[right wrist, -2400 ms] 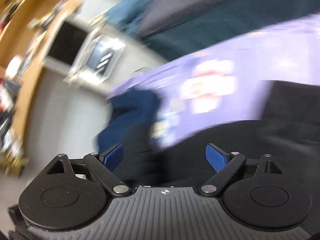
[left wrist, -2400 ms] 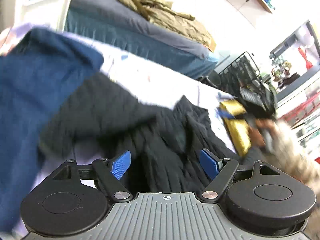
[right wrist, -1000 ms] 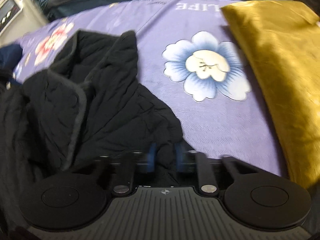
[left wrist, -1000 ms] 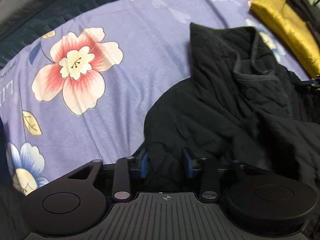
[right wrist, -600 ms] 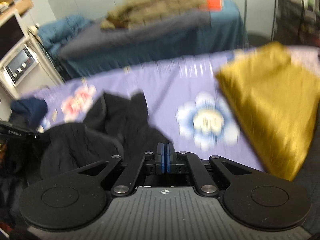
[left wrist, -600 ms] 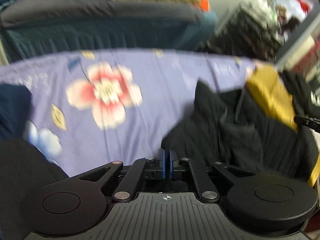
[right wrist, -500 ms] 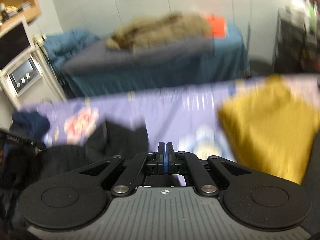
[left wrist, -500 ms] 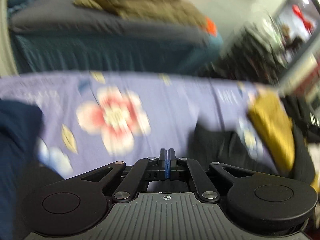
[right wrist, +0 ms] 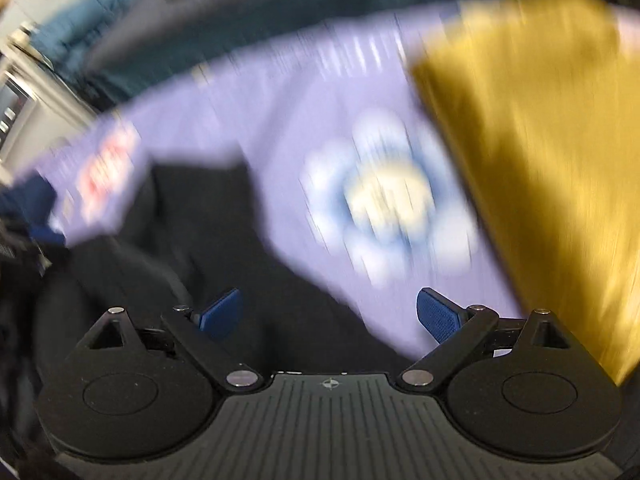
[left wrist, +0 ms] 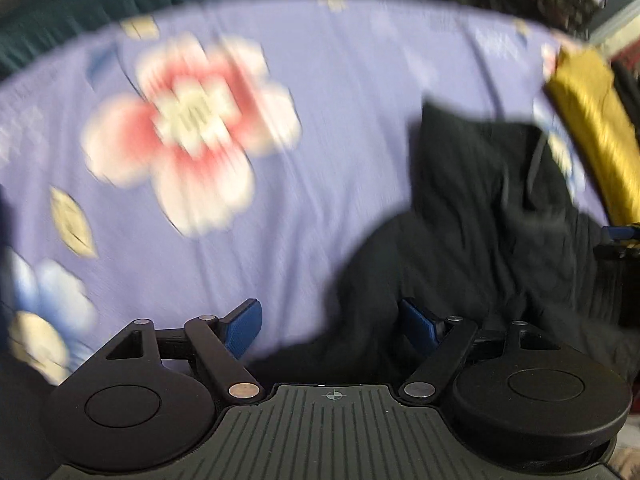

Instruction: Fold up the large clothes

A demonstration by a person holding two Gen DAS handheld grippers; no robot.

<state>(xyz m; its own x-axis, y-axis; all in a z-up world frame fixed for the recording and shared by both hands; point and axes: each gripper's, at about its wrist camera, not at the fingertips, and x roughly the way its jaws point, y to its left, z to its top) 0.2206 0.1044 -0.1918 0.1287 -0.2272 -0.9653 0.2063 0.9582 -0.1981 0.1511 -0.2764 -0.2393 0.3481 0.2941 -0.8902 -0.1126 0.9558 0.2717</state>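
A black quilted jacket [left wrist: 472,216] lies crumpled on a purple flowered sheet [left wrist: 320,100]. My left gripper [left wrist: 330,330] is open, with the jacket's near edge between and just past its blue pads. In the right wrist view the jacket [right wrist: 192,240] lies at lower left. My right gripper [right wrist: 330,314] is open over the jacket's edge and the sheet [right wrist: 320,92]. Both views are blurred by motion.
A folded yellow garment [right wrist: 532,152] lies on the sheet at the right; it also shows in the left wrist view [left wrist: 592,120]. A dark blue garment [right wrist: 24,204] lies at the far left. A second bed with a dark cover [right wrist: 256,12] stands behind.
Both grippers were shut and raised half a second ago. Now both are open and lower, close over the jacket's edges.
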